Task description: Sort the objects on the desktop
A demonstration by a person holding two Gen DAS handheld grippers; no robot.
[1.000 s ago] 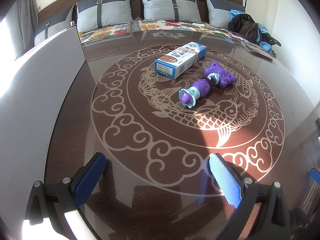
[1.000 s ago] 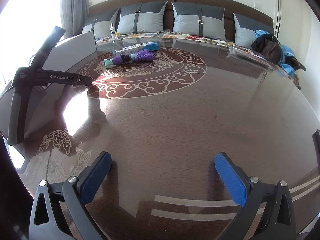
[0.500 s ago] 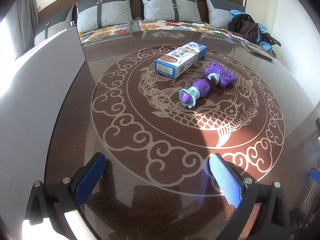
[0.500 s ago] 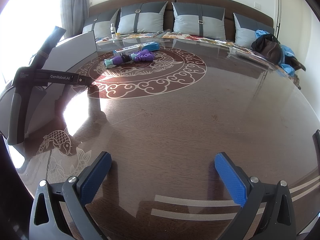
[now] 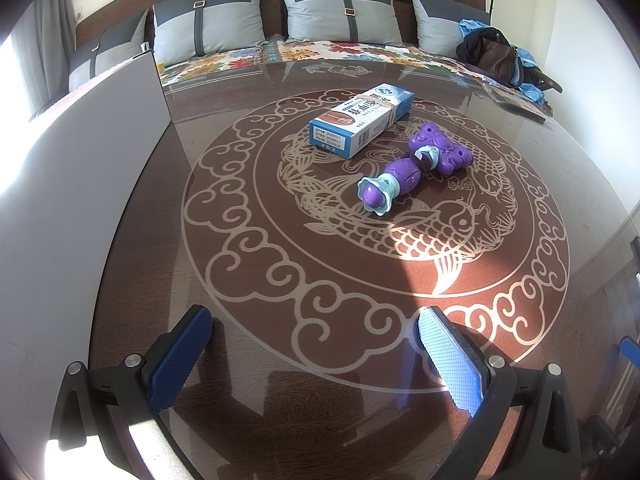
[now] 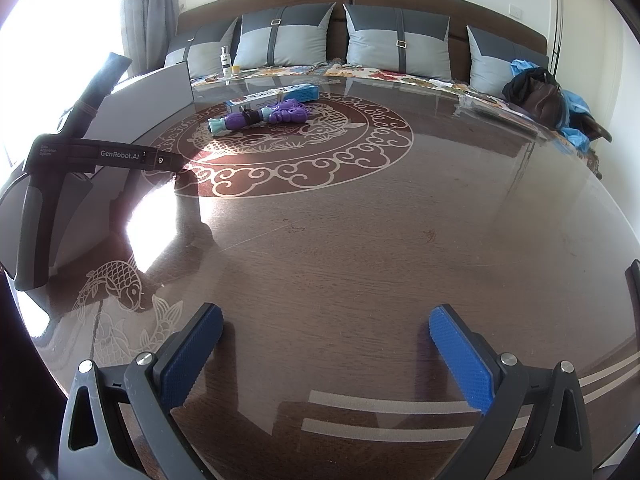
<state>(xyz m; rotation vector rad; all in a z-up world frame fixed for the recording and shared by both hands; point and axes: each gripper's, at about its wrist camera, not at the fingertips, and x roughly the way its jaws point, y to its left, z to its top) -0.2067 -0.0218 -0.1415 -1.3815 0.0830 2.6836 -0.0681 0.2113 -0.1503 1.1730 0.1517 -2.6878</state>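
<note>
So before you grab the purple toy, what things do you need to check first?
1. Left gripper open and empty: ok.
2. Right gripper open and empty: ok.
3. Purple toy lying in plain view on the table: ok.
4. Toy apart from the blue box beside it: cannot tell, they lie very close.
5. Bare tabletop between left gripper and toy: ok.
6. Grey bin at the left ready to take things: cannot tell, its inside is hidden.

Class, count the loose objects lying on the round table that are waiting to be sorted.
2: a blue and white box and a purple toy just beside it, both on the carp pattern.
</note>
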